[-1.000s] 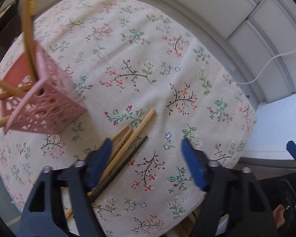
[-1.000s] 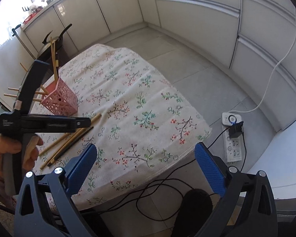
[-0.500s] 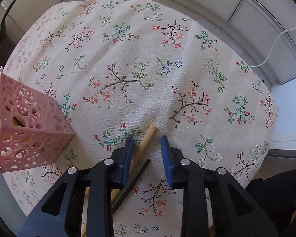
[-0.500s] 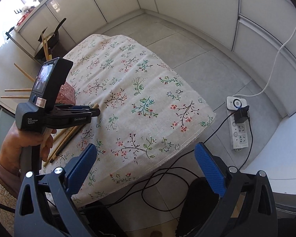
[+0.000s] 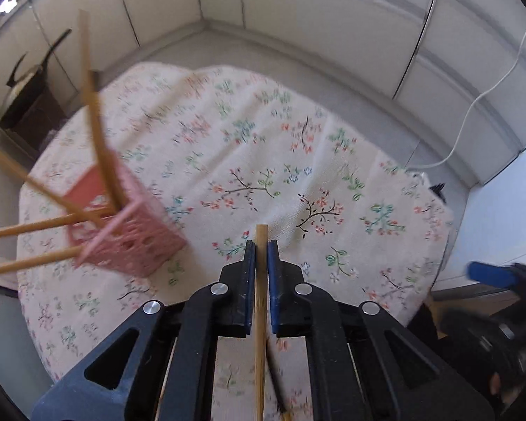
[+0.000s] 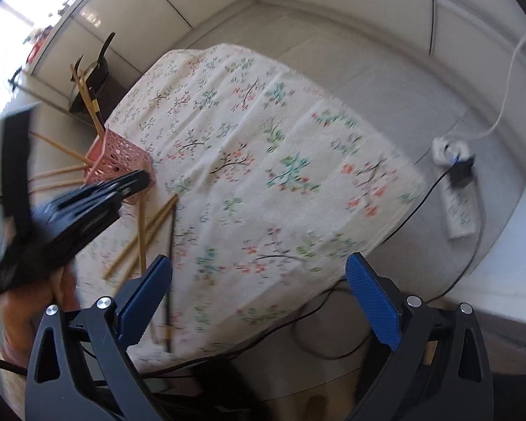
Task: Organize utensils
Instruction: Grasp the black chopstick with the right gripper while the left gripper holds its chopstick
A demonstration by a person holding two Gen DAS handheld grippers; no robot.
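Note:
My left gripper [image 5: 259, 247] is shut on a light wooden chopstick [image 5: 261, 315], which stands lifted above the floral tablecloth [image 5: 298, 161] with its tip just past the pads. The right wrist view shows that gripper [image 6: 142, 179] beside the pink lattice basket [image 6: 117, 156], the held chopstick [image 6: 142, 238] hanging below it. The basket [image 5: 129, 242] holds several wooden chopsticks [image 5: 94, 112] that lean outwards. More wooden chopsticks [image 6: 156, 219] and a black one [image 6: 172, 245] lie on the cloth. My right gripper [image 6: 259, 263] is open and holds nothing, near the table's front edge.
A white power strip [image 6: 456, 193] and black cables [image 6: 333, 333] lie on the floor to the right of the table. A dark stool [image 6: 94, 80] stands behind the table's far left corner. A person's hand [image 6: 63, 280] holds the left gripper.
My left gripper closed on a wooden chopstick from the pile and lifted it off the cloth. The right gripper tilted a little and stayed open.

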